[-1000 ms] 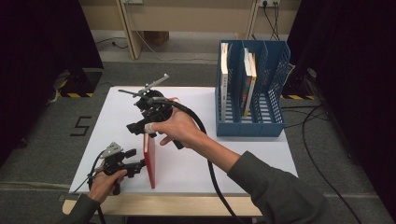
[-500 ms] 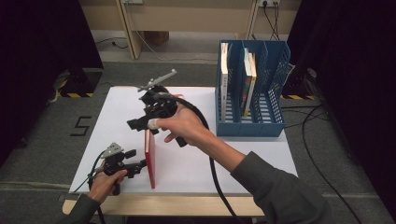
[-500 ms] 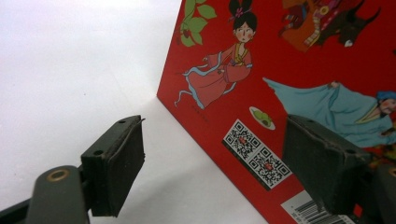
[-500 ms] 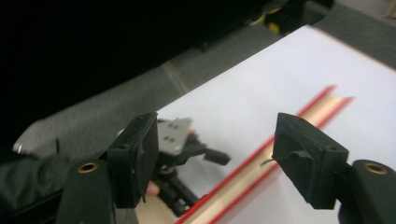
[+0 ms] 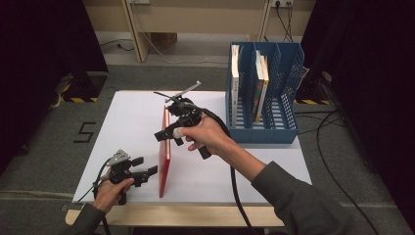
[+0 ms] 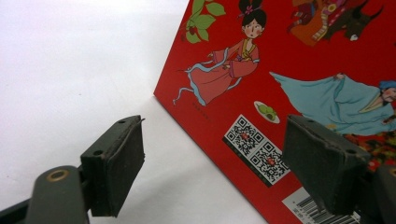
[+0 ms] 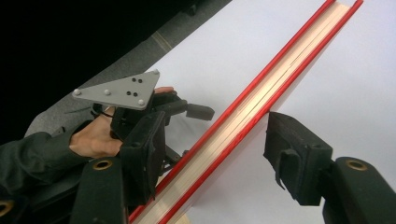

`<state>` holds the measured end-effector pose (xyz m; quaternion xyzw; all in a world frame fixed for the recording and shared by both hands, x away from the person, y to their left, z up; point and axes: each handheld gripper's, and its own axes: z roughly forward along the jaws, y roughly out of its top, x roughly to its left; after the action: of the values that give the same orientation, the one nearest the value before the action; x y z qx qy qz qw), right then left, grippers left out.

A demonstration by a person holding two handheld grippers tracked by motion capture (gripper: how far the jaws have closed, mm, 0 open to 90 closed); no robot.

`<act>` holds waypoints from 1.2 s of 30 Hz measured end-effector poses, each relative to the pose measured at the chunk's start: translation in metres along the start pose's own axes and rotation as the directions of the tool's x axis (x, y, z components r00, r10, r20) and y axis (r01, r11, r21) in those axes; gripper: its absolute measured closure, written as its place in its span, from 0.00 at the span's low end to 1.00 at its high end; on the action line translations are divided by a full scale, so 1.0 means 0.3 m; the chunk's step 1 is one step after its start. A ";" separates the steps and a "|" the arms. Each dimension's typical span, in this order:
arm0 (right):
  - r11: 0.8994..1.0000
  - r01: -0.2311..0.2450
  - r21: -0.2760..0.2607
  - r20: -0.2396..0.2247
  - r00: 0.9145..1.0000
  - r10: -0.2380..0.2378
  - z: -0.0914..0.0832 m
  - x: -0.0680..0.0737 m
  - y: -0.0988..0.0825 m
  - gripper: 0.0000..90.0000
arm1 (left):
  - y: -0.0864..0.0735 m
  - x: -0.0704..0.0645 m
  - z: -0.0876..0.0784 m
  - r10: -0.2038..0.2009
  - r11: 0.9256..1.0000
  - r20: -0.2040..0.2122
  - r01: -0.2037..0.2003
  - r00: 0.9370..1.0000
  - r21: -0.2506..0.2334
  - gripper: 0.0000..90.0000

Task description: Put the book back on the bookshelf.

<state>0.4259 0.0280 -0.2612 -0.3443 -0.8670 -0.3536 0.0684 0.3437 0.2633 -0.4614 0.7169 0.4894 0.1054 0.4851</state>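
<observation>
A thin red picture book [image 5: 165,161] stands on its long edge on the white table [image 5: 132,117], running from far to near. My right gripper [image 5: 167,133] hangs over the book's far end. In the right gripper view its jaws [image 7: 215,130] straddle the top edge of the book [image 7: 261,88]; they have just been closing, and I see no firm press. My left gripper [image 5: 148,172] rests low at the near end, open. In the left gripper view the pads [image 6: 116,158] stand apart beside the illustrated cover [image 6: 299,70]. The left gripper [image 7: 187,116] also shows past the book.
A blue file rack [image 5: 264,132] stands at the table's far right with a white-spined book [image 5: 236,73] and a couple of coloured ones [image 5: 262,83] upright in it. A black cable trails from the right gripper over the table's near edge.
The right hand has shifted to the right and a little down, settling its jaws over the book's far top edge. The left hand and the book have stayed put.
</observation>
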 end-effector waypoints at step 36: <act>0.972 0.218 0.083 0.153 0.962 -0.228 -0.110 -0.039 -0.055 0.82 | -0.008 0.094 -0.017 -0.146 0.989 -0.065 0.144 0.987 -0.033 0.18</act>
<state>0.4200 -0.0086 -0.2503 -0.2695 -0.9141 -0.3013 -0.0310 0.3532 0.2890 -0.4700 0.6685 0.5548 0.1006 0.4850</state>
